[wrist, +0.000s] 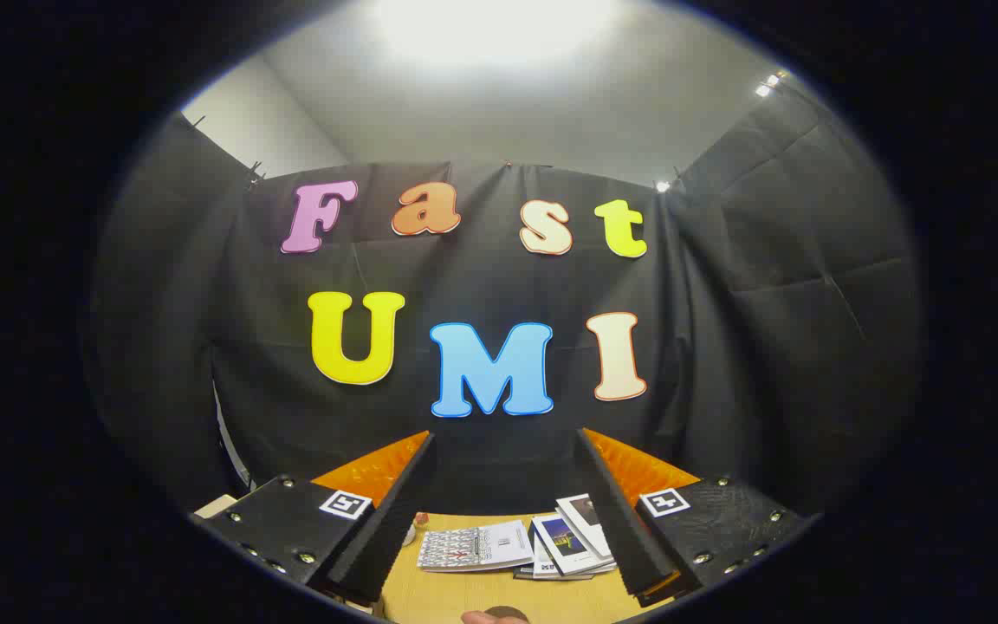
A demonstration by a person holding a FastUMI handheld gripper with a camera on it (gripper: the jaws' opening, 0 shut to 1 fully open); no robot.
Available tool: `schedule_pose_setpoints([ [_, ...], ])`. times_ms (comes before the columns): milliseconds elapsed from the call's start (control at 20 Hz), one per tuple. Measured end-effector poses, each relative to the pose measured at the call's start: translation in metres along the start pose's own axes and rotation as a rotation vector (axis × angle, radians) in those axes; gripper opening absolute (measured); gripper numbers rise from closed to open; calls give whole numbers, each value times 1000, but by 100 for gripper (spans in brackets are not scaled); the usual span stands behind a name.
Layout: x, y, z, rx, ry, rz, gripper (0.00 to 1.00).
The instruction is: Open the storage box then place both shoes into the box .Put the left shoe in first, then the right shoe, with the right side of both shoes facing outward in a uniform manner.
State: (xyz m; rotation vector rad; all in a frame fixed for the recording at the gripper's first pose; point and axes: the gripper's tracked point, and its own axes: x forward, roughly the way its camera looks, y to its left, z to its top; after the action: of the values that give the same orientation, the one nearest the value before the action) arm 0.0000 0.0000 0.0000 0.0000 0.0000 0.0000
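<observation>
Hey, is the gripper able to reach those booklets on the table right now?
Probably yes. The gripper is open, holding nothing, and the booklets lie on the wooden table just ahead between its fingers, with nothing visibly blocking; it is aimed above them, so it must dip.

Gripper over the desk, jaws spread wide

The gripper (506, 433) hangs above the desk (456, 598), aimed at the booth's cloth wall. Its jaws stand wide apart and press on nothing. Low in the gap between the jaws, a few booklets (475, 548) lie flat on the desk, fanned beside one another and well clear of both jaws.
</observation>
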Motion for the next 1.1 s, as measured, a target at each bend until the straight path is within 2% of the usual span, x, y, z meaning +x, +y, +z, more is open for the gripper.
schedule_pose_setpoints([
  [100,2,5,-1,11,0,20,97],
  [800,7,2,-17,31,35,18,97],
  [1100,12,28,-55,100,123,98,97],
])
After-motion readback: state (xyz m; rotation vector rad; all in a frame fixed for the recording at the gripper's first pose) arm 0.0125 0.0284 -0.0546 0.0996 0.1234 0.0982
